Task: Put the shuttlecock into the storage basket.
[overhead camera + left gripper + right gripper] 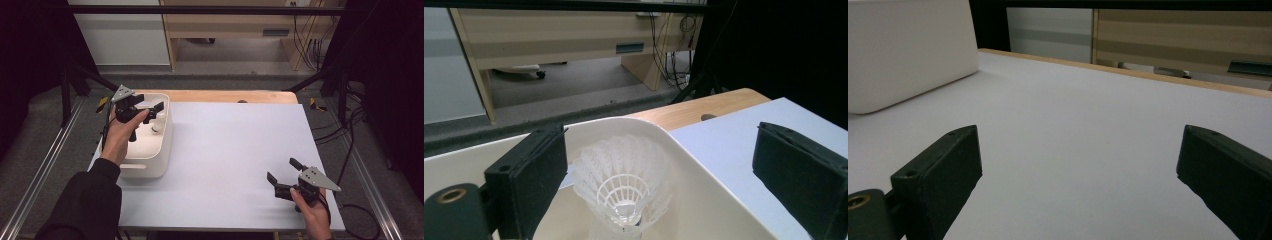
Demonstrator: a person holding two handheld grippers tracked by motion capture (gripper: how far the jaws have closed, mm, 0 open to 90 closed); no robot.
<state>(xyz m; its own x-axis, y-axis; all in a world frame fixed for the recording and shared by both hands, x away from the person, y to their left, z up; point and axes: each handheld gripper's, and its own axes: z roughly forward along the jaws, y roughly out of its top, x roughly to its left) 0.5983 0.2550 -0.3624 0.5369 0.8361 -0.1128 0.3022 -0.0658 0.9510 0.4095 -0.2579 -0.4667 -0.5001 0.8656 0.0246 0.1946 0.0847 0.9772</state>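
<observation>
left gripper (156, 113) over bin (165, 150), jaws apart | shuttlecock (624, 185) between

High overhead; 2 close views along table (235, 150)

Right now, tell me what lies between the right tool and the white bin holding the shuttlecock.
Nothing: in the high view, bare white tabletop stretches from the right tool to the bin.

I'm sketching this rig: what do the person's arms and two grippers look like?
Both the left gripper and right gripper are black, with flat rectangular jaws and a grey three-cornered plate on top. A dark cable trails from each. The left arm wears a black sleeve.
</observation>
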